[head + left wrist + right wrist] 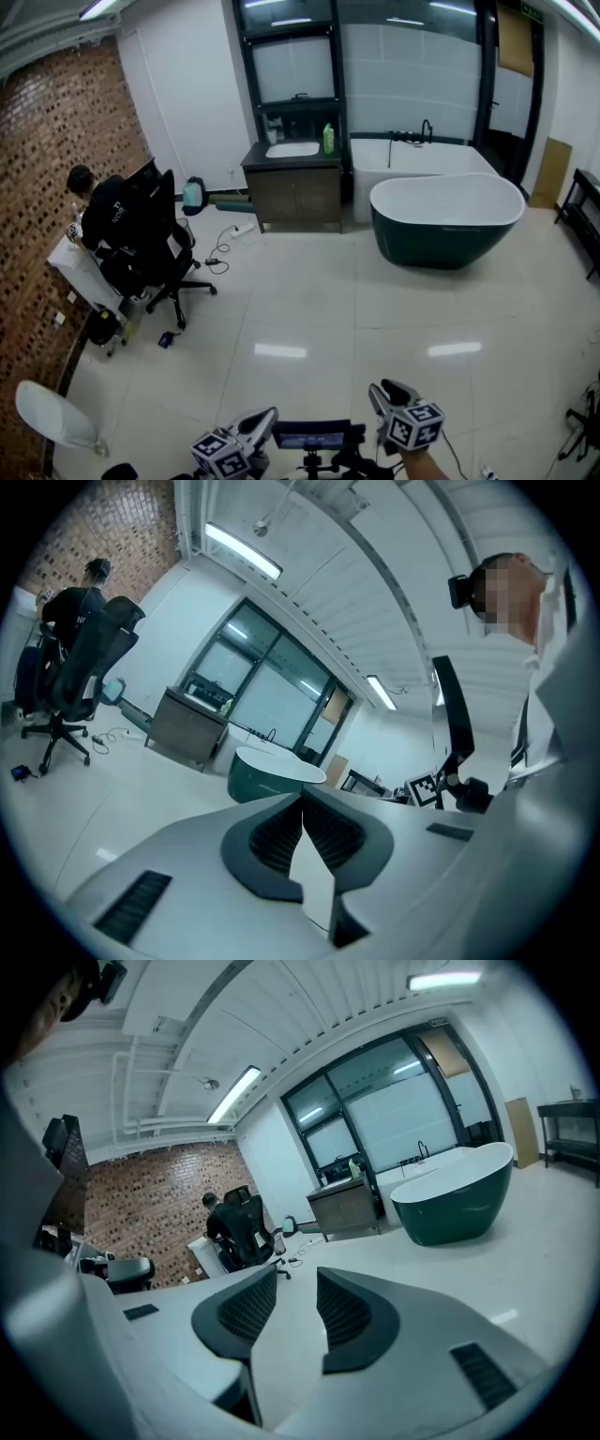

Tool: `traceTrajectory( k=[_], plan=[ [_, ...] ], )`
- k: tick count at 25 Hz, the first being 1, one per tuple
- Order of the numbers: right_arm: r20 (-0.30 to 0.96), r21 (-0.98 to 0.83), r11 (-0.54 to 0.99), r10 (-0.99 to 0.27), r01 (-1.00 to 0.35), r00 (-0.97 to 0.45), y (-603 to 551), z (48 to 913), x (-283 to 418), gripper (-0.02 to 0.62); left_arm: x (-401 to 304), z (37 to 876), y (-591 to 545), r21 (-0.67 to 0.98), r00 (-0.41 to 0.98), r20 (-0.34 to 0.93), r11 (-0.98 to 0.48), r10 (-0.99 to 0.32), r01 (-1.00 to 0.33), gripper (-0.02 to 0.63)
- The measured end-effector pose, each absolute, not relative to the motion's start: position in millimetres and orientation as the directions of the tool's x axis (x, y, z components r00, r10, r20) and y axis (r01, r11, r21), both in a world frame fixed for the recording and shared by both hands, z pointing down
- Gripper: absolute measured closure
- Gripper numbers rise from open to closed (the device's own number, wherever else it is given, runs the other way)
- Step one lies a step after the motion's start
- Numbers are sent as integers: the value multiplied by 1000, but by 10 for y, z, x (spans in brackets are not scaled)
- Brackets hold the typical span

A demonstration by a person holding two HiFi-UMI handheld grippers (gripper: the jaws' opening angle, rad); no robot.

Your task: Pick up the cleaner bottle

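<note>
Standing upright on the far vanity (295, 192), just right of its white sink (292, 149), the green cleaner bottle (328, 139) is well apart from both grippers, straight ahead across the bare floor, with its long axis vertical. The left gripper (302, 829) has its jaws pressed together on nothing; the right gripper (296, 1309) holds a narrow empty gap and, by my reading, reaches slightly nearer the bottle. The bottle's cap and label are too small to make out, and the near edge of the head view cuts off both grippers
</note>
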State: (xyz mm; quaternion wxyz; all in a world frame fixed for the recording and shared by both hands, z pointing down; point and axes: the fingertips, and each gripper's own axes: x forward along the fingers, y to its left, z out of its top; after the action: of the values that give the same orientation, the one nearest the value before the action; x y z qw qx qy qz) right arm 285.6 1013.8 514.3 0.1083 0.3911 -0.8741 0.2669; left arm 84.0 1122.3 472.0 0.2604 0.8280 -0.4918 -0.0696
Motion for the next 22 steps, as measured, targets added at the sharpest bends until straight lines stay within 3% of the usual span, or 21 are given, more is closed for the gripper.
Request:
traceTrajectory(
  k=[3, 9, 15, 22],
  plan=[
    [389, -386, 574, -608, -722, -692, 9743, 5063, 2968, 465, 930, 4677, 10864, 471, 470, 179, -344, -865, -812, 606],
    [389, -395, 592, -585, -702, -712, 9131, 5026, 3092, 465, 978, 4576, 10222, 467, 409, 141, -304, -901, -830, 606],
    [409, -407, 570, -585, -713, -701, 8675, 5082, 3075, 465, 1018, 4620, 9664, 482, 459, 170, -333, -872, -811, 606],
    [433, -377, 562, -596, -736, -677, 8010, 5131, 2713, 465, 556, 4783, 8898, 497, 454, 168, -322, -875, -806, 606]
  ],
)
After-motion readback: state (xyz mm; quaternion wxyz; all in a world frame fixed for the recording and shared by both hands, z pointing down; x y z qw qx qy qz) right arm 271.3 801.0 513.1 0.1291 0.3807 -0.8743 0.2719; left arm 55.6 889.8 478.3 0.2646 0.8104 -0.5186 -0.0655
